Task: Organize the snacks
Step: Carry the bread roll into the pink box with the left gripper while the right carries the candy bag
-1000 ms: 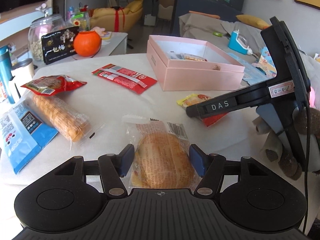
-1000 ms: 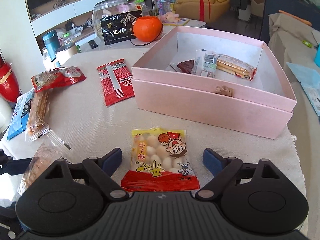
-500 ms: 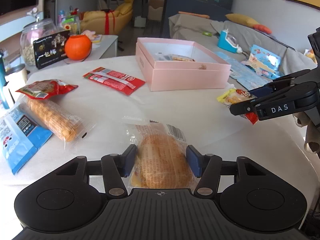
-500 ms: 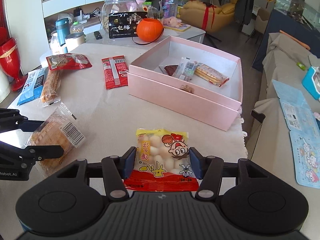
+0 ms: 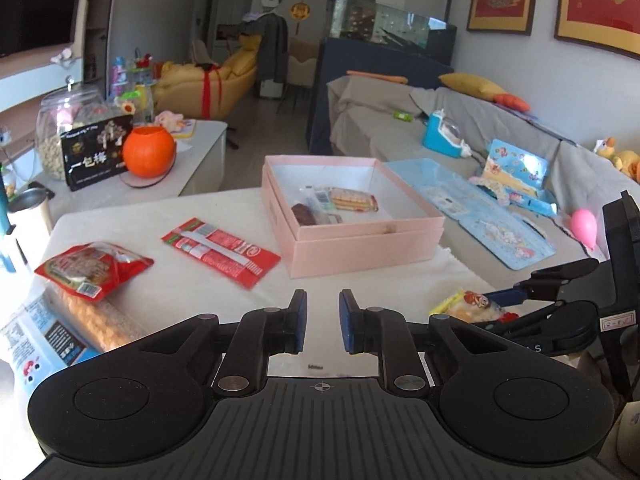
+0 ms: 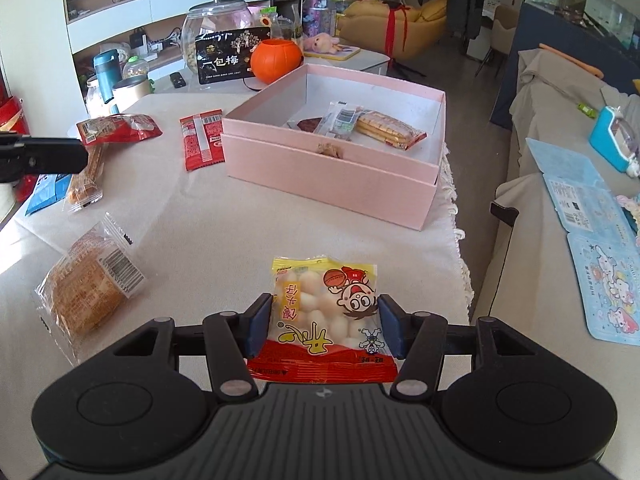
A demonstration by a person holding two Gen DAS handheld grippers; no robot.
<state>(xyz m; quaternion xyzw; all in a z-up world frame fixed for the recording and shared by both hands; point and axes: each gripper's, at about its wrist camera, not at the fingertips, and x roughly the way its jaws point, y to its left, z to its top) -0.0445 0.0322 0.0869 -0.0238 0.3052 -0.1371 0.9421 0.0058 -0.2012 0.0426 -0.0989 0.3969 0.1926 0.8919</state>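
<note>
left tongs [image 5: 323, 322] let go of bread packet [image 6: 90, 284], nearly closed, empty | right tongs [image 6: 323, 326] now clamp candy bag [image 6: 326, 312] | pink box [image 6: 336, 168] next, likely

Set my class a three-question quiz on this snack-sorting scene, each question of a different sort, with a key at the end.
1. True or false: the pink box is empty.
2. What is clamped in the right gripper? A: a banana. B: the yellow-and-red candy packet. C: a spoon.
3. Fill in: in the right wrist view, the bread packet lies on the table to the ___ of the right gripper.

Key: 1 false, since packets lie inside it; 2 B; 3 left.
</note>
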